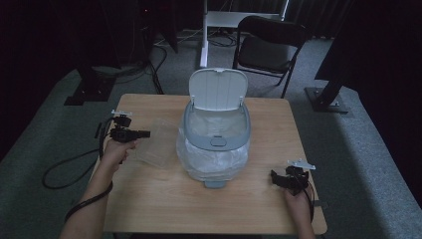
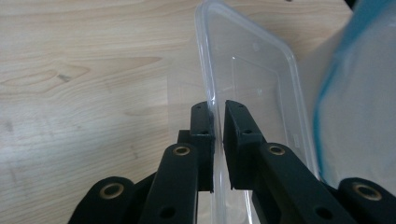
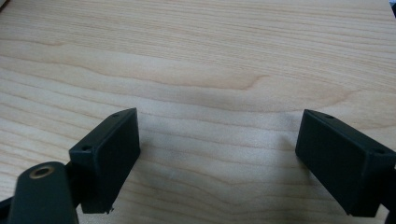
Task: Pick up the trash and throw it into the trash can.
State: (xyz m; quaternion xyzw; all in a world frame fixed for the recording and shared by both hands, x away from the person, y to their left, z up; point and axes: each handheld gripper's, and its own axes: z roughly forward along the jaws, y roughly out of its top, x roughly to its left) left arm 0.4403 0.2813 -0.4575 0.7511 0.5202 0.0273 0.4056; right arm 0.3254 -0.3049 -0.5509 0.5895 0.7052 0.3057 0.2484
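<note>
A clear plastic container (image 1: 158,142) lies tilted on the table's left side, close beside the bin (image 1: 216,132). My left gripper (image 1: 145,134) is shut on the near rim of that clear plastic container (image 2: 252,88); the two black pads (image 2: 204,126) pinch its thin wall. In the left gripper view the container stands on edge, lifted a little off the wood. The bin is grey-blue with a raised white lid (image 1: 218,88) and a clear liner bag (image 1: 211,157). My right gripper (image 1: 274,178) rests near the table's front right corner, jaws wide open over bare wood (image 3: 217,154).
The wooden table (image 1: 164,199) has edges close to both hands. Behind it stand a black folding chair (image 1: 268,47) and a white stand (image 1: 205,35). A black cable (image 1: 64,169) trails off the left side onto the carpet.
</note>
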